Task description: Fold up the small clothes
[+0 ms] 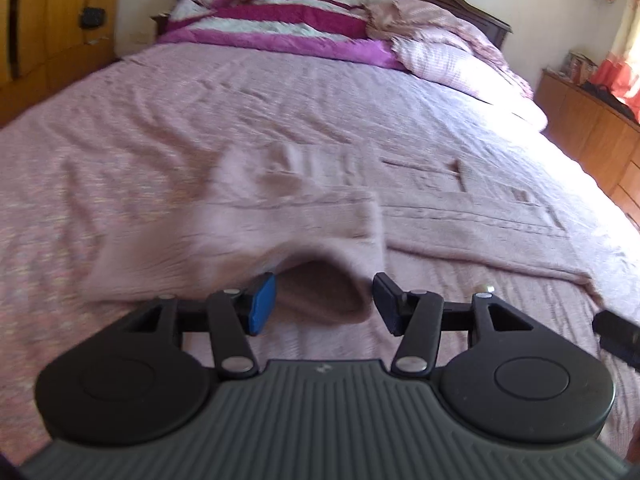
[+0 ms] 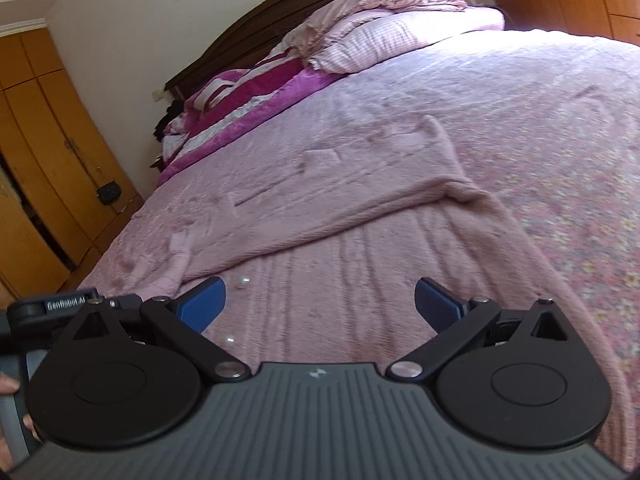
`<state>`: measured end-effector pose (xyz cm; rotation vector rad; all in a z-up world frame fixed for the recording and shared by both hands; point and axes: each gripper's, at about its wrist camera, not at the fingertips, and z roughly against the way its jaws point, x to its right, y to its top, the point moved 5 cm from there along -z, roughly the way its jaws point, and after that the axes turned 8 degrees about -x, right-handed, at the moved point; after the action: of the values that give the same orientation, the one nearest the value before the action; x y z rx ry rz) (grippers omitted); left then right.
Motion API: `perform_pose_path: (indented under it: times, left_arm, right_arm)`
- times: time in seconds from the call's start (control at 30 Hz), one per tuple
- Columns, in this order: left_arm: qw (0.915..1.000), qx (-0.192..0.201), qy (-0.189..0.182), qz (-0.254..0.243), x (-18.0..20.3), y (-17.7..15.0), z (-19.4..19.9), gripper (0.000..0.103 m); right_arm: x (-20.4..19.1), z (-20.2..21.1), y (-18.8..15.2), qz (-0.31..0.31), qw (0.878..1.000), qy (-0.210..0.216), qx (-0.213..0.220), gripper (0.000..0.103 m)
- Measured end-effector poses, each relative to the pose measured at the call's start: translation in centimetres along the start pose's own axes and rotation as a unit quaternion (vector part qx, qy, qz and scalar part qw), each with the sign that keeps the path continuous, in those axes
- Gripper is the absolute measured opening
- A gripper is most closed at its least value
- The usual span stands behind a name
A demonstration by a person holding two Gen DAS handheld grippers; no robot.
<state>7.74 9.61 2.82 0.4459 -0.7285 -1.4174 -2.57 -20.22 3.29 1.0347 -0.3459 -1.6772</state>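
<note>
Pink bed [image 1: 120, 128], pink sweater [image 1: 460, 216] running left-right mid-frame; left gripper [image 1: 324, 304] half-open and empty at its sleeve cuff [image 1: 320, 296], right gripper [image 2: 320, 304] wide, empty.

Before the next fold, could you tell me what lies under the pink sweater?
The pink sweater lies on the pink bedspread. Whatever lies beneath its body is covered and cannot be seen.

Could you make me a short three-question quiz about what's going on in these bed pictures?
1. True or false: the left tongs are clamped shut on the pink garment.
2. What lies between the left tongs' pads: A a sleeve opening, B a pillow, C a sock?
3. The garment lies on a ____ bedspread.

Key: 1 false, the jaws stand apart. 2 A, the sleeve opening. 3 pink. The right tongs are open too.
</note>
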Motion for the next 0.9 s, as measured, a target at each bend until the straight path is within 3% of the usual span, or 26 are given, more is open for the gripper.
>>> perform_pose_path:
  times: [0.3, 0.43, 0.53, 0.67, 0.73, 0.8, 0.83, 0.9]
  left_arm:
    - [0.9981, -0.001, 0.055, 0.029, -3.8, -1.3, 1.4, 0.055]
    - [0.9964, -0.001, 0.078, 0.032, -5.0, -1.4, 0.9, 0.055]
    - [0.9965, 0.000, 0.073, 0.040, -5.9, -1.3, 0.3, 0.055]
    - [0.9961, -0.004, 0.072, 0.052, -6.6, -1.1, -0.8, 0.055]
    - [0.9950, -0.003, 0.089, 0.044, -6.8, -1.0, -1.3, 0.055]
    - [0.9938, -0.003, 0.106, 0.035, -6.8, -1.1, -1.7, 0.058]
    - [0.9939, -0.001, 0.106, 0.032, -6.8, -1.2, -1.8, 0.058]
    - [0.9940, 0.004, 0.106, 0.025, -6.8, -1.4, -1.8, 0.058]
  right_arm:
    - [-8.4, -5.0, 1.7, 0.055, 0.992, 0.100, -0.058, 0.103]
    - [-11.6, -8.2, 2.6, 0.069, 0.986, 0.123, -0.091, 0.103]
    - [-13.6, -10.8, 3.2, 0.080, 0.981, 0.132, -0.117, 0.095]
    - [-15.3, -14.8, 3.6, 0.089, 0.980, 0.102, -0.146, 0.076]
    - [-15.5, -16.5, 3.6, 0.090, 0.979, 0.089, -0.160, 0.064]
    - [-15.9, -17.8, 3.4, 0.088, 0.974, 0.100, -0.185, 0.039]
    - [-16.0, -18.2, 3.4, 0.087, 0.971, 0.109, -0.194, 0.033]
    - [-16.3, -18.4, 4.0, 0.099, 0.970, 0.112, -0.191, 0.010]
